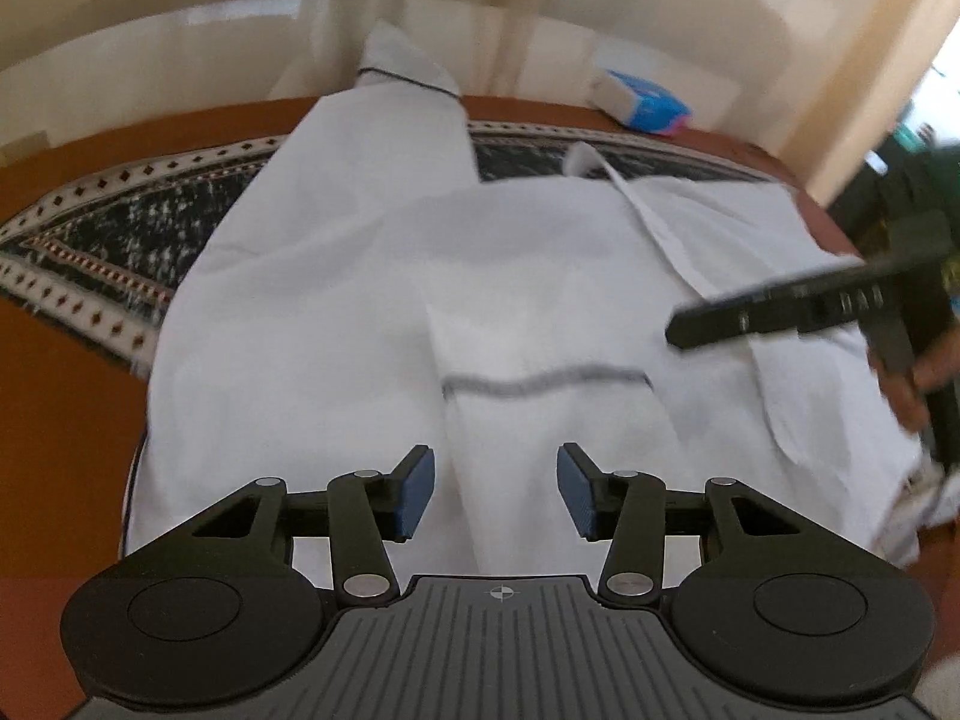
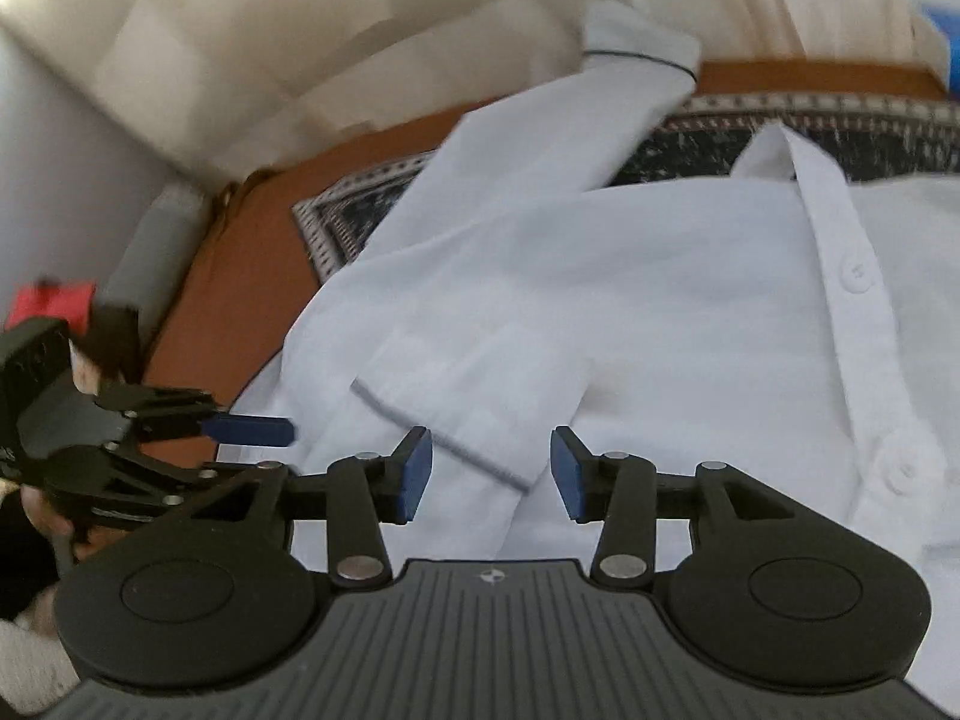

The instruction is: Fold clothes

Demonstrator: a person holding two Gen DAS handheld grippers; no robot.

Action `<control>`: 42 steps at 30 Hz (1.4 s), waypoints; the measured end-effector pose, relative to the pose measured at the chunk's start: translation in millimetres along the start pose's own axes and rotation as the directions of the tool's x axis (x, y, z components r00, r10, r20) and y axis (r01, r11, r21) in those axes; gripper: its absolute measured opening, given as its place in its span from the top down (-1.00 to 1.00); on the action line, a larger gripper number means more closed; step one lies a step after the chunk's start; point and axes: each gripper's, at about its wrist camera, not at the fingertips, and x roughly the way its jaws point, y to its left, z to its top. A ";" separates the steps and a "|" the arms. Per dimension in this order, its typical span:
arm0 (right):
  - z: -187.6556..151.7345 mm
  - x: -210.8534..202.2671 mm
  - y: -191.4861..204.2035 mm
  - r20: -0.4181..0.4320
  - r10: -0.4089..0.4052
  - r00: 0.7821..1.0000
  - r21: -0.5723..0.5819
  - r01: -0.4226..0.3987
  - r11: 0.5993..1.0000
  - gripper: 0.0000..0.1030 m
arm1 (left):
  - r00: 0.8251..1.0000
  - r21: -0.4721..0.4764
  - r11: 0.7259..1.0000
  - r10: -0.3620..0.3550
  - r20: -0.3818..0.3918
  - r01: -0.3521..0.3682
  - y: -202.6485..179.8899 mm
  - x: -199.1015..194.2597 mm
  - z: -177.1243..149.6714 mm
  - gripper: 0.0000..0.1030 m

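A white button-up shirt (image 1: pixel 372 276) lies spread across a patterned dark runner (image 1: pixel 102 228) on an orange-brown table (image 1: pixel 66 396), one sleeve stretched away toward the far edge and its dark-trimmed cuff (image 1: pixel 408 63) hanging over it. The left gripper (image 1: pixel 495 489) hovers above the cloth with its blue-padded fingers (image 1: pixel 414 495) spread wide and holding nothing — the shirt's chest pocket (image 1: pixel 540 348), edged with a thin dark line, sits just ahead of the fingertips. In the right wrist view the right gripper (image 2: pixel 491 471) is likewise spread wide and empty, and the pocket (image 2: pixel 474 384) lies partly between and just beyond its fingers, with the button placket (image 2: pixel 852 294) running off to the right of the right-hand finger. The left gripper (image 2: pixel 252 429) shows at that view's left edge, a blue pad over the shirt's side hem. Beyond the fingers, at the table's far right, a blue-and-white packet (image 1: pixel 642 99) rests, blurred.
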 end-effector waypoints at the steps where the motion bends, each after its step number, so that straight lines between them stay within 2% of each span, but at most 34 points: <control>1: 2.4 6.8 -6.8 -0.001 0.004 1.000 0.026 -0.004 1.000 0.04 | 1.000 -0.013 1.000 0.007 -0.002 -0.007 3.0 6.5 6.6 -0.19; 4: 4.6 25.4 -20.7 -0.010 0.006 1.000 0.073 -0.005 0.997 0.06 | 0.999 -0.043 0.999 0.030 -0.020 -0.031 8.1 25.4 19.7 -0.18; 6: 7.5 35.7 -23.4 -0.030 -0.004 1.000 0.054 0.005 0.999 0.18 | 0.997 -0.043 0.997 0.070 -0.041 -0.072 8.5 34.2 21.9 0.41; 7: 9.0 40.8 -24.7 -0.040 -0.009 0.999 0.045 0.011 0.999 0.28 | 0.993 -0.037 0.993 0.107 -0.055 -0.109 8.4 39.3 22.3 0.59; 9: 11.9 51.1 -27.4 -0.060 -0.019 0.998 0.026 0.021 0.999 0.52 | 0.986 -0.025 0.988 0.149 -0.074 -0.152 11.8 47.5 16.7 0.60; 13: 18.1 70.2 -32.7 -0.101 -0.035 0.994 -0.017 0.033 0.999 0.57 | 0.982 -0.023 0.984 0.177 -0.071 -0.179 14.6 45.3 17.6 0.61; 14: 20.7 71.1 -33.9 -0.119 -0.025 0.993 -0.040 0.020 0.999 0.55 | 0.982 -0.024 0.983 0.178 -0.066 -0.180 14.8 42.8 19.3 0.47; 15: 24.5 71.3 -34.7 -0.141 -0.017 0.990 -0.063 0.009 0.998 0.51 | 0.982 -0.026 0.983 0.180 -0.062 -0.182 15.1 40.3 20.9 0.17; 16: 30.9 69.4 -34.6 -0.164 -0.018 0.986 -0.088 0.004 0.996 0.49 | 0.982 -0.027 0.983 0.182 -0.057 -0.183 15.3 37.8 22.6 0.09; 17: 39.3 64.6 -33.5 -0.164 -0.024 0.986 -0.121 0.005 0.993 0.43 | 0.981 -0.030 0.981 0.190 -0.027 -0.191 16.4 30.2 28.3 -0.09; 19: 64.1 48.0 -31.1 -0.123 -0.022 0.992 -0.179 0.000 0.984 0.42 | 0.974 -0.040 0.975 0.221 0.044 -0.219 20.1 13.5 43.1 -0.36; 22: 110.2 24.2 -31.6 -0.030 -0.006 1.000 -0.189 0.001 0.982 0.21 | 0.949 -0.056 0.959 0.283 0.141 -0.278 29.2 -1.8 73.2 -0.57; 24: 147.7 18.7 -37.6 0.039 0.004 0.999 -0.170 0.003 0.985 0.06 | 0.937 -0.053 0.952 0.307 0.168 -0.303 37.0 1.0 95.6 -0.62; 26: 184.0 15.3 -44.2 0.102 0.008 0.995 -0.150 0.008 0.989 0.02 | 0.929 -0.043 0.946 0.325 0.177 -0.323 46.3 7.3 115.8 -0.64; 28: 215.1 21.6 -53.2 0.140 -0.015 0.990 -0.126 0.033 0.991 -0.01 | 0.932 -0.013 0.943 0.331 0.150 -0.333 57.5 22.7 130.8 -0.64; 31: 254.8 38.2 -70.1 0.180 -0.048 0.983 -0.070 0.061 0.996 -0.22 | 0.940 0.012 0.945 0.324 0.103 -0.327 66.4 41.5 142.8 -0.64; 32: 262.3 47.8 -78.4 0.182 -0.060 0.982 -0.035 0.067 0.997 -0.31 | 0.944 0.017 0.947 0.319 0.089 -0.321 68.7 46.8 145.8 -0.64; 36: 272.7 89.9 -110.4 0.145 -0.111 0.983 0.070 0.102 0.992 -0.31 | 0.960 0.031 0.961 0.273 0.064 -0.275 77.2 60.0 152.4 -0.64; 40: 270.5 121.1 -136.4 0.122 -0.122 0.985 0.106 0.109 0.988 -0.31 | 0.971 0.040 0.972 0.231 0.054 -0.233 87.8 73.0 155.3 -0.65; 42: 270.0 131.9 -148.2 0.129 -0.100 0.987 0.123 0.084 0.989 -0.31 | 0.978 0.029 0.979 0.201 0.055 -0.203 93.7 79.7 155.7 -0.65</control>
